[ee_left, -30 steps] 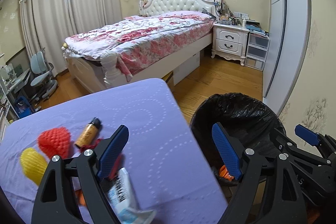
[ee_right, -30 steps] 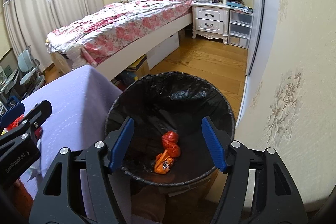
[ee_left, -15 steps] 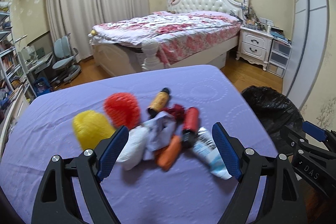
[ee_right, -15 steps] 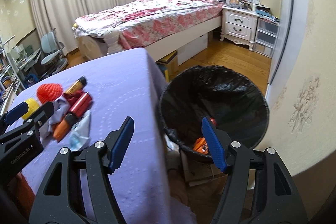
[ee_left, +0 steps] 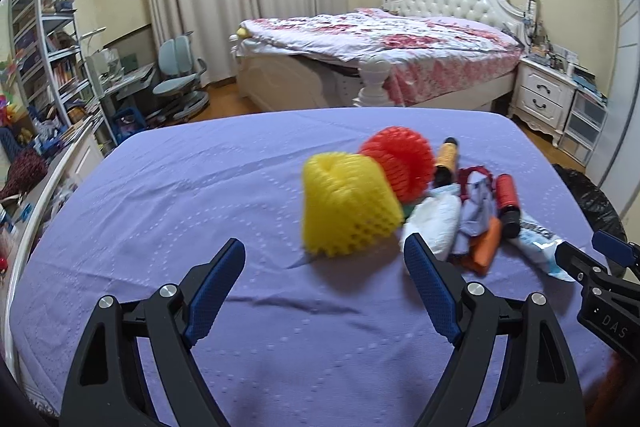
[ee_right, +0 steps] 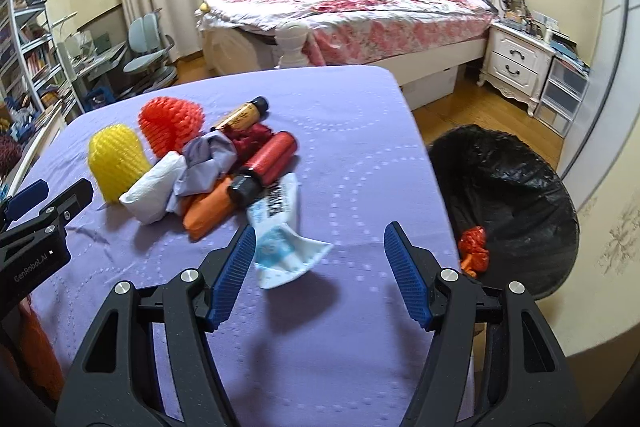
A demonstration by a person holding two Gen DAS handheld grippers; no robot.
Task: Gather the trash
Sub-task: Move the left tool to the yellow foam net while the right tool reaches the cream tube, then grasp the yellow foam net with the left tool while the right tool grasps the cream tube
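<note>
Barely begun: red scraps in bin (pile left on bench); both grippers' fingers wide, empty.

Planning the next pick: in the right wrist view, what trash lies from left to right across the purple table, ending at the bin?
yellow foam fruit net → white crumpled paper → orange packet → red bottle with black cap → black-lined trash bin beside the table's right edge.
</note>
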